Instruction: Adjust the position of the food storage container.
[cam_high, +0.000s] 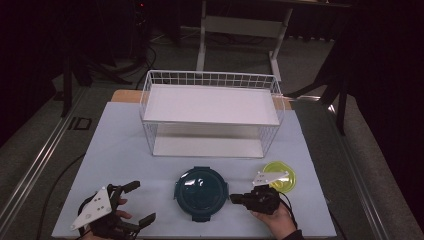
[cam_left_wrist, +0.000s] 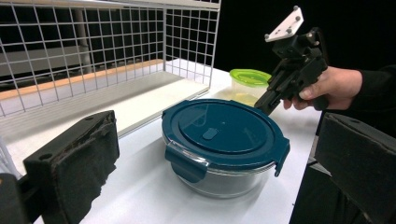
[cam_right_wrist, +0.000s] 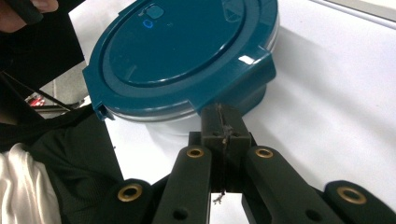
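Observation:
A round glass container with a teal clip-on lid (cam_high: 201, 192) stands at the front middle of the white mat. My right gripper (cam_high: 234, 198) points left at it, jaws shut. In the right gripper view the closed tips (cam_right_wrist: 223, 116) rest against the lower edge of a lid latch (cam_right_wrist: 247, 70), with nothing visible between them. My left gripper (cam_high: 141, 202) lies at the front left, jaws wide open and empty, a short way from the container. The left gripper view looks between its two pads (cam_left_wrist: 84, 154) at the container (cam_left_wrist: 219, 135) and the right gripper (cam_left_wrist: 261, 106) beyond.
A white wire basket shelf (cam_high: 210, 80) stands behind the container across the back of the mat. A small tub with a yellow-green lid (cam_high: 287, 180) sits just behind the right gripper. The table's front edge is close under both hands.

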